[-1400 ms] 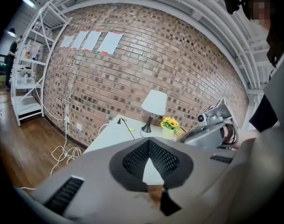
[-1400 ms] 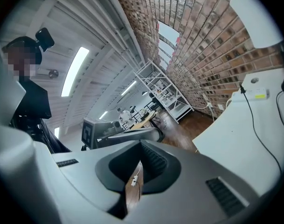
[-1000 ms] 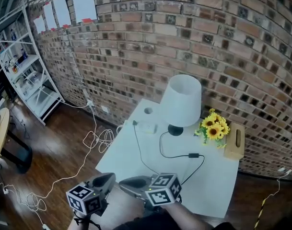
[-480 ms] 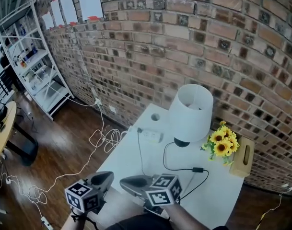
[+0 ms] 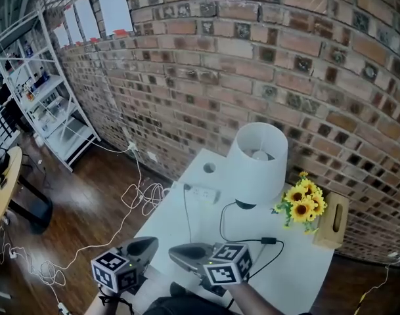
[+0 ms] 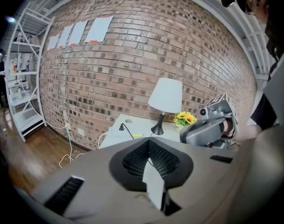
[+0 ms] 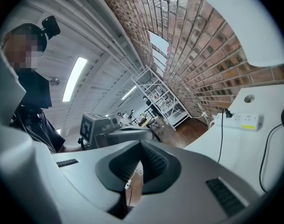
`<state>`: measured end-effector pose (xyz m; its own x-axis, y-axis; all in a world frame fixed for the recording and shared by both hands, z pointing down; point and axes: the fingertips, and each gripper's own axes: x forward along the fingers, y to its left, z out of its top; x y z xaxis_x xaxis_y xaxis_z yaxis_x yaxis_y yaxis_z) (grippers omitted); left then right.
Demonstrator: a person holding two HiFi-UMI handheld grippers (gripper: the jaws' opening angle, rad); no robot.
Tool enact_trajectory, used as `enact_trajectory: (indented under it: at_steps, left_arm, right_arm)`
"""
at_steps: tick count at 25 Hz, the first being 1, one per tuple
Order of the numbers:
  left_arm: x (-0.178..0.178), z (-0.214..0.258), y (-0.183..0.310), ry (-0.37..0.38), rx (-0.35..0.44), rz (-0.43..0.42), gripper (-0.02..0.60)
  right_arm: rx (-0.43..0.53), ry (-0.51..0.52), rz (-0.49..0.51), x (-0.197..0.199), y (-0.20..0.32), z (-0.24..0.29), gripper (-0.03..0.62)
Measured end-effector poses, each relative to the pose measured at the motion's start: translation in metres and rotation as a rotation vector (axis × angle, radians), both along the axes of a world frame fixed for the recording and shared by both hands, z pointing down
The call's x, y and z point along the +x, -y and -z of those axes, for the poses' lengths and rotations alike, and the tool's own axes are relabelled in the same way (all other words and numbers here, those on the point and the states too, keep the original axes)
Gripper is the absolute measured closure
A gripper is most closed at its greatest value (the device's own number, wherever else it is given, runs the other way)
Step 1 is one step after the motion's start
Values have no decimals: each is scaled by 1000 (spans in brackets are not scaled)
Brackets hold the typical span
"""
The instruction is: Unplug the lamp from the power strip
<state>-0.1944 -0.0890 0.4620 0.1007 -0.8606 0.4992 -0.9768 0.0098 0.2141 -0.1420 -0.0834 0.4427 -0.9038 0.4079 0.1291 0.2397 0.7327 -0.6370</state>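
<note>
Left gripper (image 5: 146, 244): low at the lower left of the head view, pointing forward and somewhat down; jaws drawn together, nothing between them; left marker cube (image 5: 115, 272) at its rear. Right gripper (image 5: 178, 254): just beside the left one, on its right, lying nearly level, tip turned toward its neighbour; jaws likewise together, empty; right marker cube (image 5: 227, 266) behind; forearm (image 5: 255, 300) running off the lower edge. Tips near each other, not touching.
</note>
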Motion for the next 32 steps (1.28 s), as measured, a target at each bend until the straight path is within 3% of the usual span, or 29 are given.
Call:
enact_trajectory:
  at_steps: [14,21,29,32]
  left_arm:
    - [-2,-6,52,-31,26,-148,572]
    - [-30,-18,73,-88,22,-189,572]
    - [-67,-34,97,-36,14,-259,572]
    - [-78,-42,109,8,3,-299,572]
  right_arm:
    - [49,-58,-188,13,46,-7,599]
    - [110,-142,-258,-5,61,-18,599]
    - [159,-254,-294,-24,72,-40,599]
    - [225,-334,-356,-24,89,-58,599]
